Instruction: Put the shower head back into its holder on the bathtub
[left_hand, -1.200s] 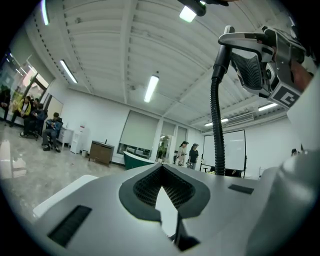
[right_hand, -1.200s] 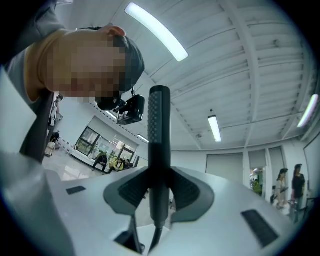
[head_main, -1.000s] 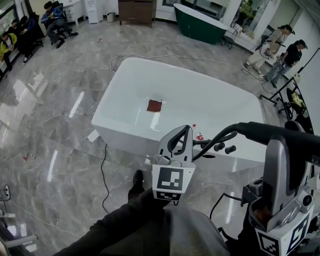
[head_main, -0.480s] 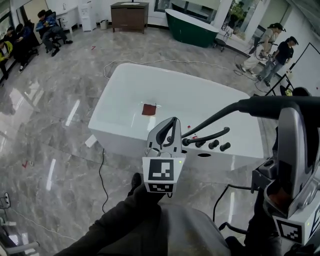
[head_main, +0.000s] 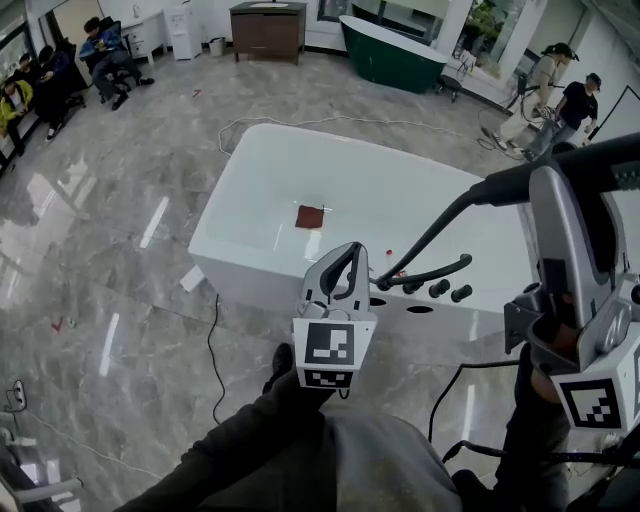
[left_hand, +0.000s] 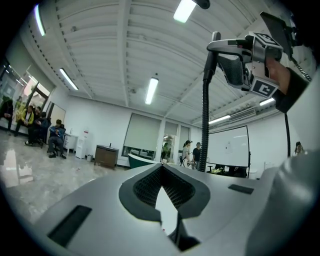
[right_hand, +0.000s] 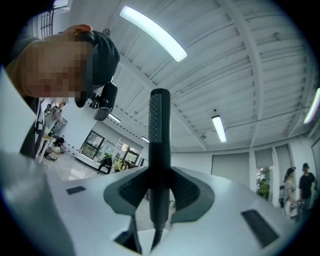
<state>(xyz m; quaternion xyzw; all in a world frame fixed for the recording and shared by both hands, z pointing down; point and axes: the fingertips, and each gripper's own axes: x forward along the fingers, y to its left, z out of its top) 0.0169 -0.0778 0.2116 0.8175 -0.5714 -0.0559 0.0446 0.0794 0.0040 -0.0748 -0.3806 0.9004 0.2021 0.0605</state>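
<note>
The black stick-shaped shower head (right_hand: 160, 125) sits clamped in the right gripper's (right_hand: 159, 172) jaws, held above the near rim of the white freestanding bathtub (head_main: 250, 200). Its black hose (head_main: 440, 232) runs down to the black taps (head_main: 440, 289). The left gripper (left_hand: 161, 167), jaws together on nothing, hovers beside them.

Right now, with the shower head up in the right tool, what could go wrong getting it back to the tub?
1. The right tool grips the slim shower head near its hose end, high above the bathtub; it might pivot or slip.
2. The hose hangs down to the deck by the spout and knobs; it could snag while lowering.
3. The shut left tool hides part of the deck.
</note>
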